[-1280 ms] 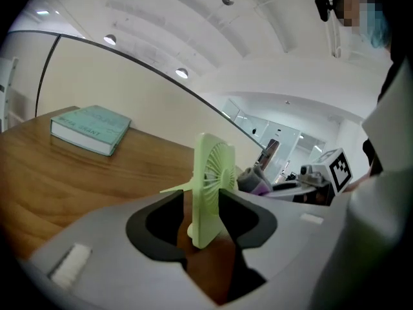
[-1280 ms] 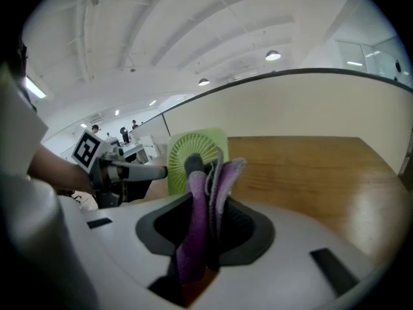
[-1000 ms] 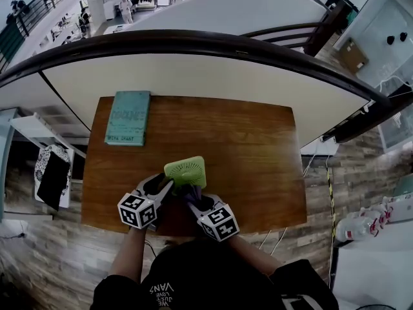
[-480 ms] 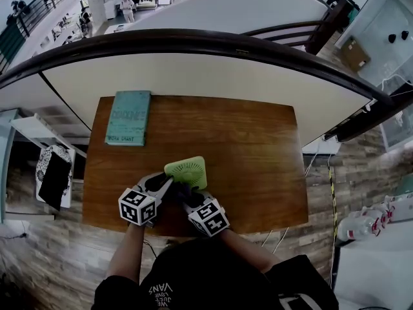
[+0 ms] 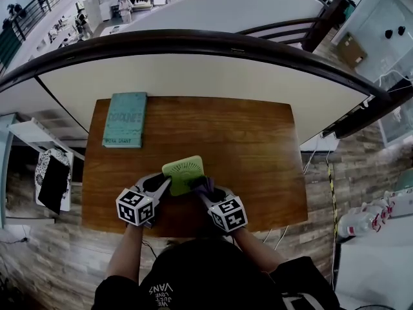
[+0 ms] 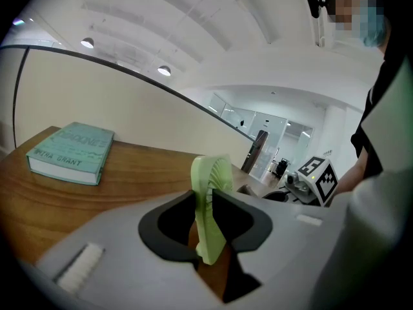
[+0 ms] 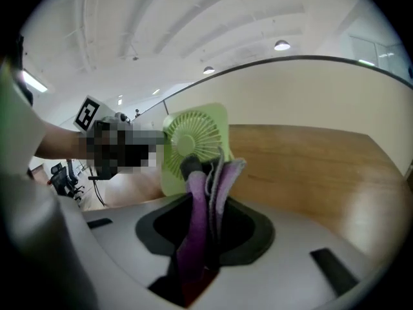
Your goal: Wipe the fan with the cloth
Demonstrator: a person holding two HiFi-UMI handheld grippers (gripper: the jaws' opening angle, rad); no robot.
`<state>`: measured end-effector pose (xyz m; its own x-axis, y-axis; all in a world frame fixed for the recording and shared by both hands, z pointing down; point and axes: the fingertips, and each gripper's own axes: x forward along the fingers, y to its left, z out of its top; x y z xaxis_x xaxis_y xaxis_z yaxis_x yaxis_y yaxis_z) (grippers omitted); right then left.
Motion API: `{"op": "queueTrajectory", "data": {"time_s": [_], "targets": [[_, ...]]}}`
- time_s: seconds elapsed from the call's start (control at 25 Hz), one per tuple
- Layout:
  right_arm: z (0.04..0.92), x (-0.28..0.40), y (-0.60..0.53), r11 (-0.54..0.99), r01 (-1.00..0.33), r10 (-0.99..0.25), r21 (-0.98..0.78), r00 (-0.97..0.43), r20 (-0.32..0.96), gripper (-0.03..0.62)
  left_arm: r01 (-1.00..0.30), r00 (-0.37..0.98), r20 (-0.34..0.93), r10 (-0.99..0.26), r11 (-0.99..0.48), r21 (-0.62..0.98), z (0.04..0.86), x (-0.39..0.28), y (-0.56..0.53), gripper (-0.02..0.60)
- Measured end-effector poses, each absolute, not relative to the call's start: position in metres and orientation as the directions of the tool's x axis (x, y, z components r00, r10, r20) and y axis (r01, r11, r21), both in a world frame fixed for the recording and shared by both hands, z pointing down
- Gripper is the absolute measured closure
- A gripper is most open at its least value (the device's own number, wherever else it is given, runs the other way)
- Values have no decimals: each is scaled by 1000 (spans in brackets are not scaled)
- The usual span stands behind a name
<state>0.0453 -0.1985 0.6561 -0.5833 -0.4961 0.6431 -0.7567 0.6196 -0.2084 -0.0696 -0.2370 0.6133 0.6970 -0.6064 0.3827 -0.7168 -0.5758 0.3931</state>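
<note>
While the left gripper (image 6: 208,228) serves as the clamp, we record that its fingers have just been closing and now stand part-way in, pinching the green fan (image 5: 184,171) by its thin left edge. The fan is held at the near middle of the wooden surface (image 5: 251,141), tilted back so that its round grille faces the person and the right gripper (image 7: 205,228).

We find the right fingers closed tight on a folded purple cloth (image 7: 208,192), which sticks out ahead of them as a loose tuft.

Relation governing the next move: the grille lies straight ahead of the right fingers, along the line in which they point. The cloth's tip overlaps the lower part of the grille in the right gripper view. In the head view it sits at the fan's near right corner. Whether cloth and grille actually touch, we cannot confirm.

Our judgement is that the wiping falls to the right hand alone. The stroke should run across the flat face, away from the clamped edge. Pressure should be kept light, since the hold is on one edge only and the fan could pivot.
</note>
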Motion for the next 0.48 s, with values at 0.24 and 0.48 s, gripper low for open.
{"op": "queueTrajectory", "data": {"time_s": [0.24, 0.48], "targets": [[660, 81, -209, 530, -825, -552, -194, -510, 659, 484, -718, 696, 386, -606, -575, 393, 614, -69, -238, 488], [656, 94, -207, 470, -861, -589, -193, -469, 658, 484, -730, 683, 394, -615, -574, 371, 615, -67, -242, 480]]}}
